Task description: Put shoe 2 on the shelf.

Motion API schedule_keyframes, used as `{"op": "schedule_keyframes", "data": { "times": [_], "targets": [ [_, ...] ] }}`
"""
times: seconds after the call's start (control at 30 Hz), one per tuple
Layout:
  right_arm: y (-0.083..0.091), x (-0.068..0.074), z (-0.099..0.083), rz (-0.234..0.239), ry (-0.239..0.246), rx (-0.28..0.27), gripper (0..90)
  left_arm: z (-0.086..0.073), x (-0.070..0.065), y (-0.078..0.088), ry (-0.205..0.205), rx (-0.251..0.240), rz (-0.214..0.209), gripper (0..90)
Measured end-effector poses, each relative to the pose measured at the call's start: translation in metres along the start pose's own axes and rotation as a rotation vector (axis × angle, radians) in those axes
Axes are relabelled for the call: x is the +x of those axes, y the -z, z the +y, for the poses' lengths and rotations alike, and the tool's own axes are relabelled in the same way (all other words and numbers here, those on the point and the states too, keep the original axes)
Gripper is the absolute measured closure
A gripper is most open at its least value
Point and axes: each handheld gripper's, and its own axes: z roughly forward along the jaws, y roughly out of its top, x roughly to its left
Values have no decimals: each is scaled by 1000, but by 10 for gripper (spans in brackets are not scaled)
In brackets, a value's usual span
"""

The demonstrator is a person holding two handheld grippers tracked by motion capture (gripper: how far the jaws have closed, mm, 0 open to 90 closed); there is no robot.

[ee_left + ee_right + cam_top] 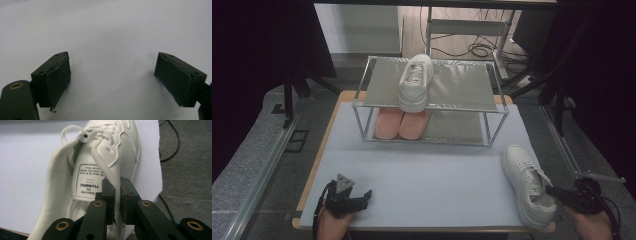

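Grip matters now: with your right gripper (117,202) clamped on the collar of the sneaker (527,182) at the mat's (422,175) right front corner and your left gripper (112,80) resting wide open, lift straight and slowly toward the rack (432,100).

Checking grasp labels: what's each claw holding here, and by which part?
Right claw is shut on the white sneaker, pinching the padded collar edge on one side of its opening. Left claw is open over the table, holding nothing.
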Motion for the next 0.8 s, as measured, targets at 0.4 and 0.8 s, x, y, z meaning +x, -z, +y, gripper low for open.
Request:
{"op": "schedule_keyframes", "data": {
  "times": [0.4,0.8],
  "targets": [
    [6,-5,2,153,-75,-21,849,0,0,0,0,0,0,134],
    [15,9,14,306,-88,-60,849,0,0,0,0,0,0,134]
  ]
}}
